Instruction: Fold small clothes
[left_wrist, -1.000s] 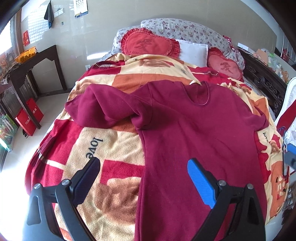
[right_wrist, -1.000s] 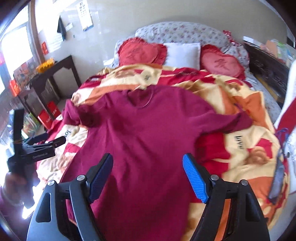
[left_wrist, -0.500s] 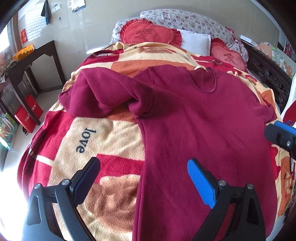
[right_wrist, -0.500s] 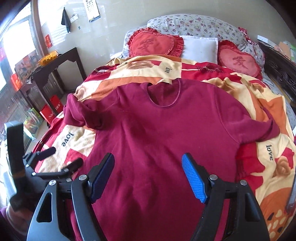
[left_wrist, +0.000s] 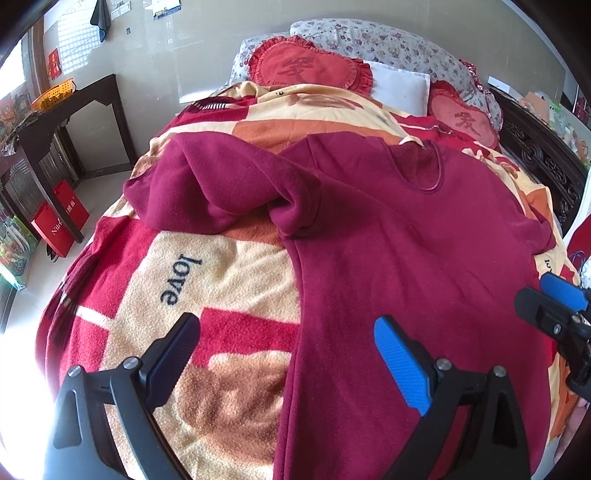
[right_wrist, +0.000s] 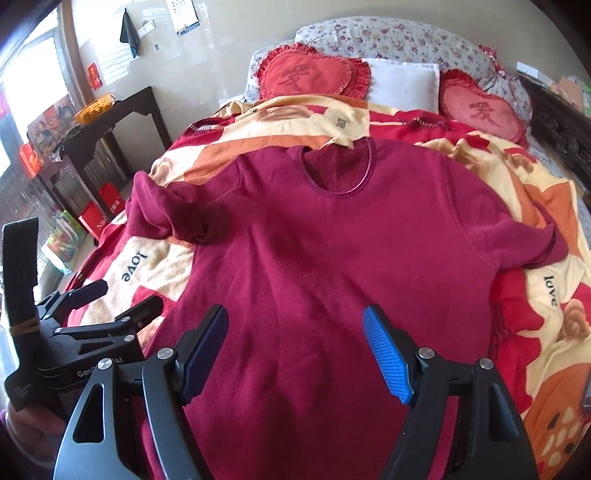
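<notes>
**Both grippers spread wide over a maroon top on the bed**

Fingers of the left gripper (left_wrist: 286, 354) stand wide apart with nothing between them, one dark pad over the blanket (left_wrist: 221, 280) and one blue pad over the maroon top (left_wrist: 406, 258). Right gripper (right_wrist: 295, 350) is equally wide and empty, both pads hovering above the garment's lower body.

Maroon top lies face up along the bed, neckline toward 12 o'clock. Its sleeve (left_wrist: 207, 192) at 10 o'clock is bunched and folded in on itself near the armpit; the other sleeve (right_wrist: 535, 240) trails off toward 3 o'clock.

Two red heart cushions (right_wrist: 310, 74) and a white pillow (right_wrist: 402, 85) sit at 12 o'clock, well clear of the top. A dark wooden table (left_wrist: 55, 122) stands at 9 o'clock, with red bags (left_wrist: 61, 225) on the floor beside it.
</notes>
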